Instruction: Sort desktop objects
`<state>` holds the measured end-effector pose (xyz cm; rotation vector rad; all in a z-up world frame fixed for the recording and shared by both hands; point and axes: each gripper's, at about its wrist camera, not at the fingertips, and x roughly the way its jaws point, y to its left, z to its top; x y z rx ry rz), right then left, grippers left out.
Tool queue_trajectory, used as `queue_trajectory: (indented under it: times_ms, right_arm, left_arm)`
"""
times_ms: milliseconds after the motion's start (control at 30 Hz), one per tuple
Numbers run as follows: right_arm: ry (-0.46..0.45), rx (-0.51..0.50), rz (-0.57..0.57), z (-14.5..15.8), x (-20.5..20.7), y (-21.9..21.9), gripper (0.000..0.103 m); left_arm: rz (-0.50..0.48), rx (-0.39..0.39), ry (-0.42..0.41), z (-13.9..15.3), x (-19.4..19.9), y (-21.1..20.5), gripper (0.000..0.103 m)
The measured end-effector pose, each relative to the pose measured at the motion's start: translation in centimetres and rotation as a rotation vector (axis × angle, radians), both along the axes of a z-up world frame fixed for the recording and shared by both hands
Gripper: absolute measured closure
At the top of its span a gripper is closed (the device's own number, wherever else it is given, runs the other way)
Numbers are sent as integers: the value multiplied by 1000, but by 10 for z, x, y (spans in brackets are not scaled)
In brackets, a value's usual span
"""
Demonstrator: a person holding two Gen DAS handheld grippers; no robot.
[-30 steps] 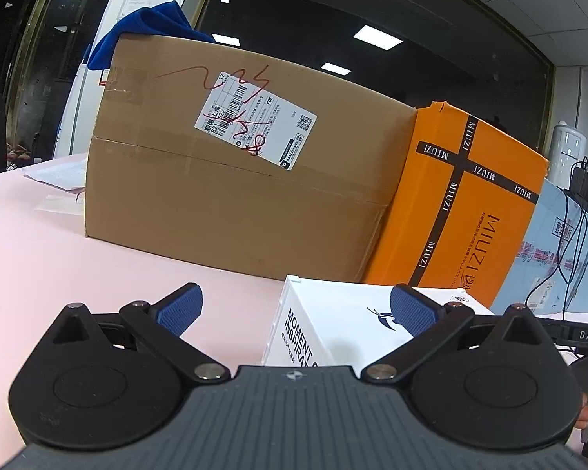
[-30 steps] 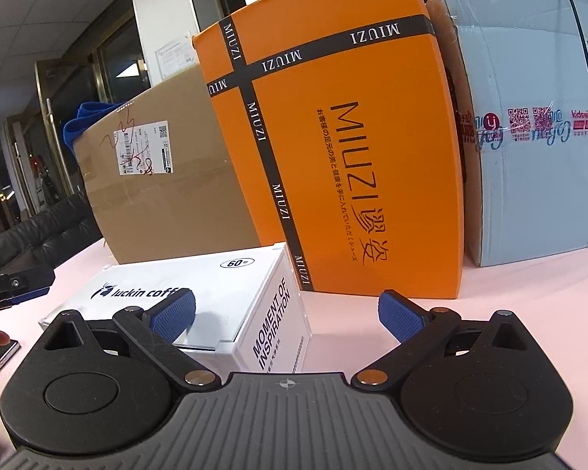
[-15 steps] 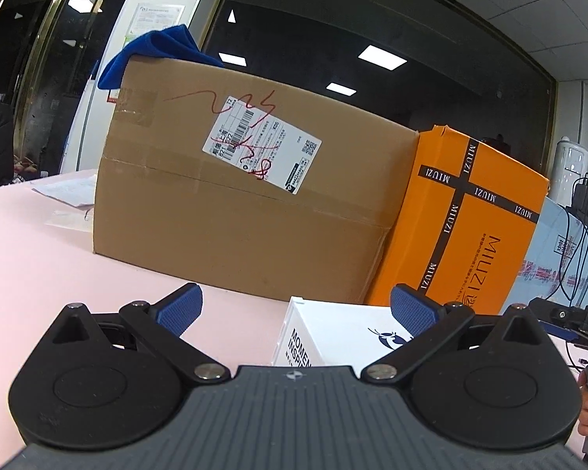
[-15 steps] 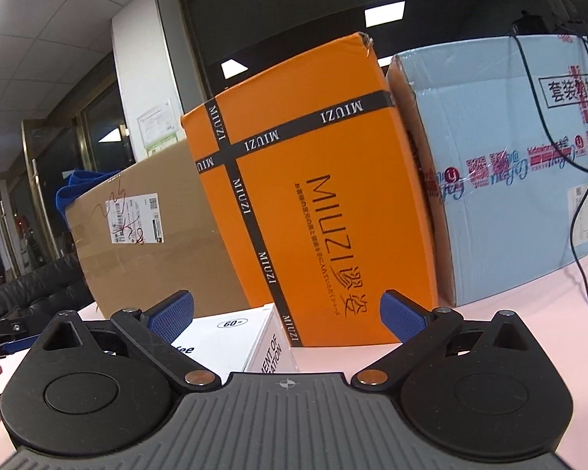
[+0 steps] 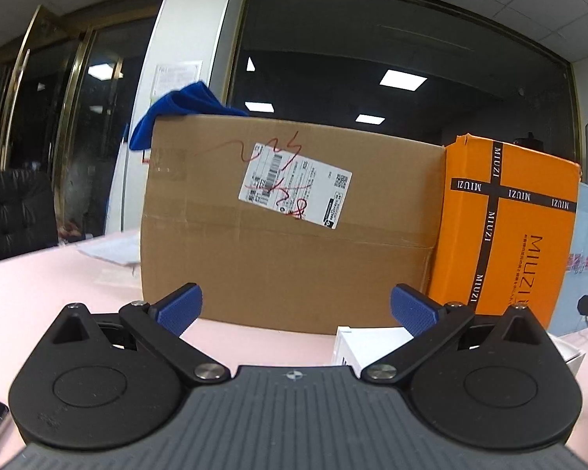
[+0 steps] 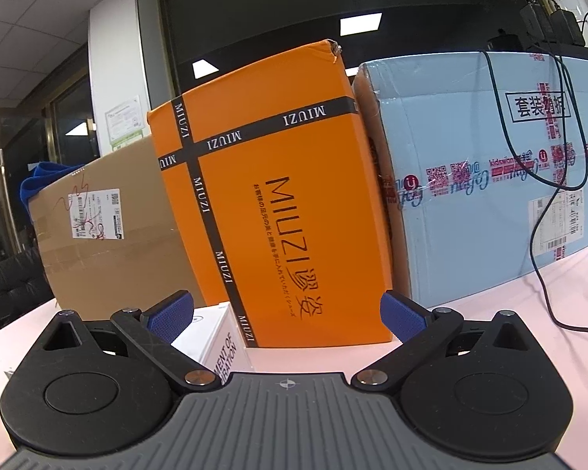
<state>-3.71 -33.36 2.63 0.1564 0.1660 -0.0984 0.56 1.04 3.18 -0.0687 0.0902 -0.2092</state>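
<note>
Left wrist view: the left hand-held gripper (image 5: pixel 296 309) hangs above the pink table (image 5: pixel 58 282) with its blue pads (image 5: pixel 180 308) spread wide and nothing between them. Straight ahead, further back on the table, stands a big brown cardboard box (image 5: pixel 286 258) with a white shipping label (image 5: pixel 294 184) scrawled over in red. A blue cloth (image 5: pixel 176 111) is draped on its far left top corner. Tight against the box's right side is an orange MIUZI box (image 5: pixel 505 235). A white box (image 5: pixel 372 342) lies near, low and just right of centre, partly hidden behind the right finger.

From the right wrist view, the right hand-held gripper (image 6: pixel 287 315) is likewise spread and empty. The orange box fills the middle, the brown one sits to its left, and a pale blue carton (image 6: pixel 490 180) touches its right side, black cables (image 6: pixel 545 203) trailing down over it onto the table. The white box peeks out beside the left finger.
</note>
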Motion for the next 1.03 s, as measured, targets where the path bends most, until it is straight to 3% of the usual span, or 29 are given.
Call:
queue_trajectory:
  times_ms: [1033]
  right_arm:
    - [13,-39,-69,-4,0,-4,0]
  left_arm:
    - [31,34,32,-5,5,-1,0]
